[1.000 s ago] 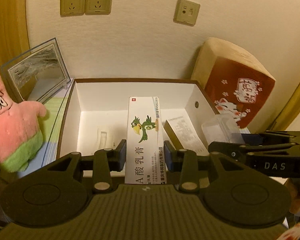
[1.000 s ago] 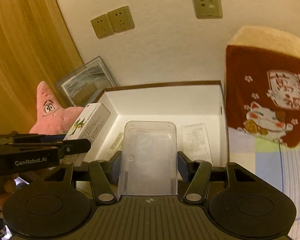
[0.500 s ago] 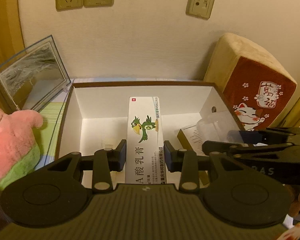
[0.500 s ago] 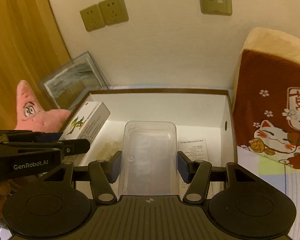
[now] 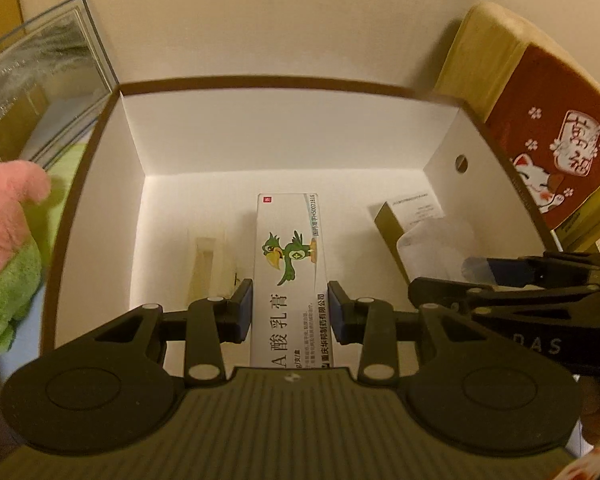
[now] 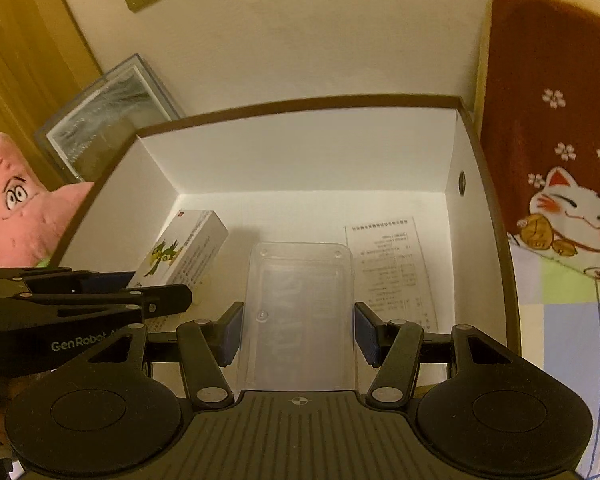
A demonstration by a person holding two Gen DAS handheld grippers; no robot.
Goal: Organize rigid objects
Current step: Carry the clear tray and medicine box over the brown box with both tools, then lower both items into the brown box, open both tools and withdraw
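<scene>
My left gripper point(image 5: 290, 308) is shut on a white ointment carton with a green parrot point(image 5: 290, 264) and holds it inside the open white box with a brown rim point(image 5: 260, 80). The carton also shows in the right wrist view point(image 6: 180, 252). My right gripper point(image 6: 298, 328) is shut on a clear plastic case point(image 6: 298, 312), held inside the same box point(image 6: 300, 102), to the right of the carton. A small box with a printed label point(image 5: 410, 216) lies by the right wall; it also shows in the right wrist view point(image 6: 392, 268). A clear flat item point(image 5: 206, 264) lies on the floor at the left.
A pink star plush toy point(image 6: 24, 208) sits left of the box. A glass picture frame point(image 5: 36, 92) leans on the wall behind it. A red lucky-cat cushion point(image 6: 552, 120) stands against the box's right side. A checked cloth point(image 6: 560, 312) covers the surface.
Both grippers have moved forward and down into the white box with their objects. The box walls now fill much more of both views.
</scene>
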